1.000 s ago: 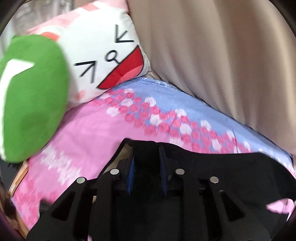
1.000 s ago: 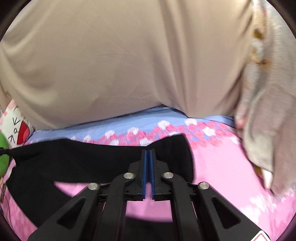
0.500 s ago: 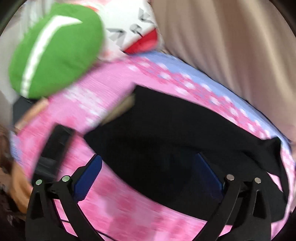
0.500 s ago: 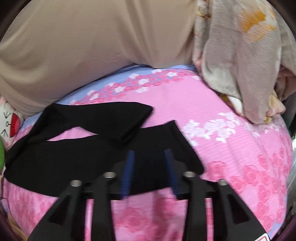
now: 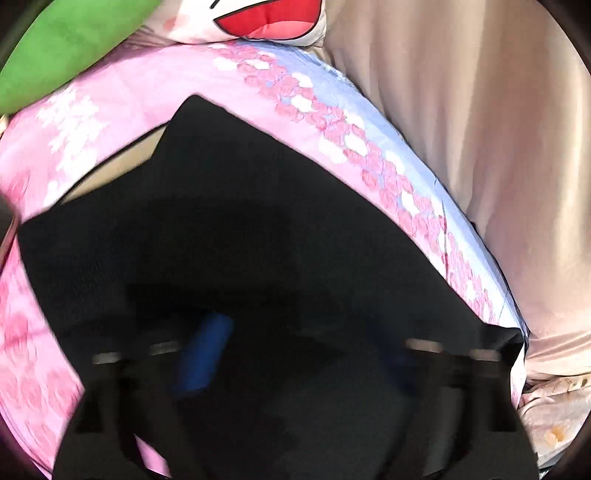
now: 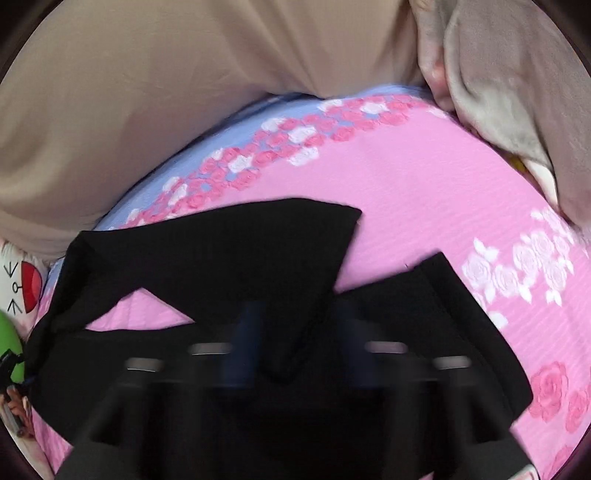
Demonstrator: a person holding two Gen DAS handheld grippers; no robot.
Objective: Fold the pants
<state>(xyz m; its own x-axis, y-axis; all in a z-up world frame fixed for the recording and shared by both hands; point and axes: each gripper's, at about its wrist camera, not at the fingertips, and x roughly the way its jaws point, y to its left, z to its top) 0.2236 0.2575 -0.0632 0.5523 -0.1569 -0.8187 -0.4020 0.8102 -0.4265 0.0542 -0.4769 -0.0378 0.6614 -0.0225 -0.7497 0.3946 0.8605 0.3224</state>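
In the left wrist view, the black pants point(image 5: 240, 229) are seen spread over the pink rose-printed bedsheet point(image 5: 122, 92), filling the centre and running toward 5 o'clock. The left gripper point(image 5: 295, 354) is blurred at 6 o'clock over the black cloth; its blue pads point(image 5: 203, 354) are apart and its jaws are closing, with pants fabric lying between them, though no pinch can be made out. A green cushion point(image 5: 62, 40) is at 11 o'clock, a cartoon-face pillow point(image 5: 266, 18) at 12 o'clock, and a beige curtain point(image 5: 480, 147) at 2 o'clock. In the right wrist view, the pants point(image 6: 221, 258) lie across the lower half of the bedsheet point(image 6: 406, 177), one folded flap pointing toward 1 o'clock. The right gripper point(image 6: 299, 350), blurred at 6 o'clock, is closing over the cloth with its pads apart. A grey blanket point(image 6: 517, 92) is bunched at 2 o'clock.
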